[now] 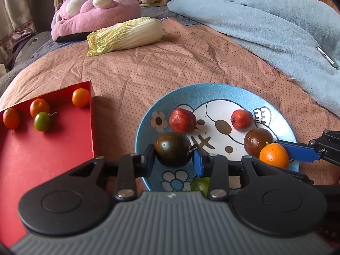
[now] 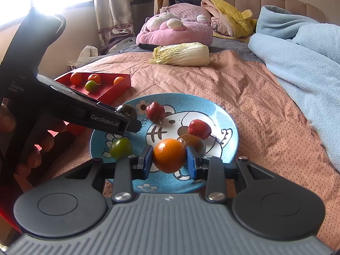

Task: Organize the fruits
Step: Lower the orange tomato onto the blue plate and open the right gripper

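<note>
A blue cartoon plate [image 1: 233,93] [image 2: 225,119] lies on the bed. My left gripper [image 1: 173,156] has its fingers around a dark tomato [image 1: 172,148] on the plate's left side. My right gripper [image 2: 170,159] is shut on an orange fruit [image 2: 169,158] [image 1: 274,155] over the plate's near edge. Two red fruits [image 1: 182,120] [image 1: 242,119], another dark tomato [image 1: 258,141] and a green fruit [image 2: 120,148] also lie on the plate. A red tray [image 1: 42,148] [image 2: 110,91] to the left holds three orange fruits and one green fruit [image 1: 42,121].
A napa cabbage [image 1: 125,35] lies farther back on the pink dotted cover. A pink plush [image 1: 93,10] sits behind it. A light blue blanket [image 1: 265,21] with a phone [image 1: 327,57] on it fills the right side.
</note>
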A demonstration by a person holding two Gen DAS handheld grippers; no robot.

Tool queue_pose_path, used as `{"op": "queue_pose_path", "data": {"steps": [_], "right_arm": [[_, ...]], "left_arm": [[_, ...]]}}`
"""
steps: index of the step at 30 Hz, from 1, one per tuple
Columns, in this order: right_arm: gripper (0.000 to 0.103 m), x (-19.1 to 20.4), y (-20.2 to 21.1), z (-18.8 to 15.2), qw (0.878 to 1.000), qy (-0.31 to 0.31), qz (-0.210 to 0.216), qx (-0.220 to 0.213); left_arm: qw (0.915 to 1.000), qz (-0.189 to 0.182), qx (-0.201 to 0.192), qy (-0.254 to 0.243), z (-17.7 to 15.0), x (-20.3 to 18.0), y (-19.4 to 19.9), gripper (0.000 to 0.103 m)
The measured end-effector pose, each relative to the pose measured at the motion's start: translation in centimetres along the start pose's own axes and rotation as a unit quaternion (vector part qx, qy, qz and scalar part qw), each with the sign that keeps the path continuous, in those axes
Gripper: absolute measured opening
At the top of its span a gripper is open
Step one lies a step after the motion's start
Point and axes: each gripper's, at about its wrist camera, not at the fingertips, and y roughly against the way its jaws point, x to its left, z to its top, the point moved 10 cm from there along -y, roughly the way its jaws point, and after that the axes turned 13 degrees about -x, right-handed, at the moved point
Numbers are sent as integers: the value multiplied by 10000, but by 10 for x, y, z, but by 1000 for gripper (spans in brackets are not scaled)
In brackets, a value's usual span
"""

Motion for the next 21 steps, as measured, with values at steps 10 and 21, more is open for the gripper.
{"op": "queue_pose_path", "data": {"steps": [10, 21], "right_arm": [[40, -3, -2, -3, 9999, 16, -101, 49], [61, 5, 19, 12, 9995, 11, 1, -326]], "left_arm": [[10000, 5, -3, -10, -1, 0, 4, 41], [9998, 13, -194, -13, 8, 6, 31, 42]]}}
